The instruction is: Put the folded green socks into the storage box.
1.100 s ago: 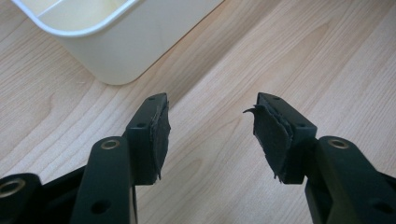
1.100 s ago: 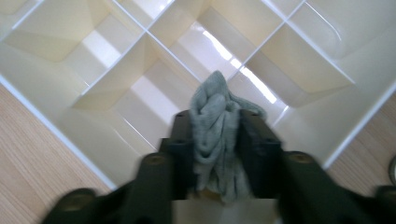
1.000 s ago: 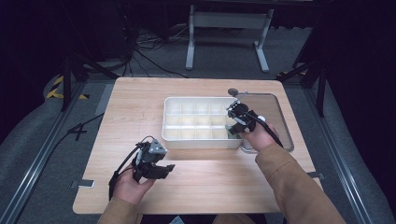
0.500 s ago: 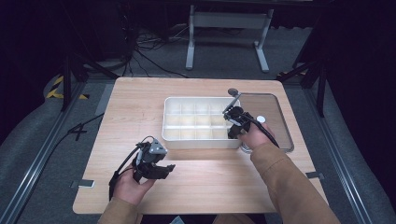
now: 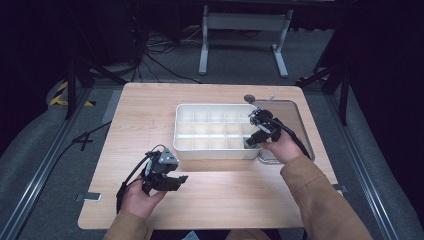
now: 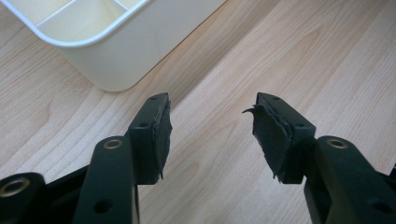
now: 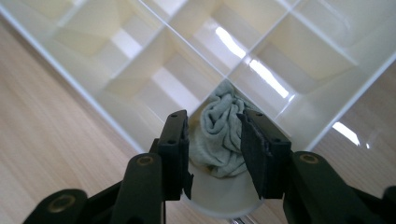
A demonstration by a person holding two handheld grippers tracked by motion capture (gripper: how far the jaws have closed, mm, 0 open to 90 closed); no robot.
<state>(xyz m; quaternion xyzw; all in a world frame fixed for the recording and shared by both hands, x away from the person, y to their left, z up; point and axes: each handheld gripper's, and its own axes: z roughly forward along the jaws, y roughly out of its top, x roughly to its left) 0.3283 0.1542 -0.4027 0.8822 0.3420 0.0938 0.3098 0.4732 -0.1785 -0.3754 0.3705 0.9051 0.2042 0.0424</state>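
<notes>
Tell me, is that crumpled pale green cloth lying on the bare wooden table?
No, the crumpled pale green cloth sits inside a corner compartment of the white plastic divided tray.

A light wood table (image 5: 150,107) stands on a grey floor (image 5: 55,145) in a dark room, with cables (image 5: 150,55) and a metal stand (image 5: 243,22) behind it.

Light falls from overhead onto my table (image 5: 150,115); the floor and room around it sit nearly black. High view is soft and grainy. Soft shadow under my left gripper (image 6: 210,135), its near jaw bases blurred. In my right gripper view, white glare streaks on the tray (image 7: 261,70) dividers, and a bright glint at the table's right edge. Wood grain stays sharp.
</notes>
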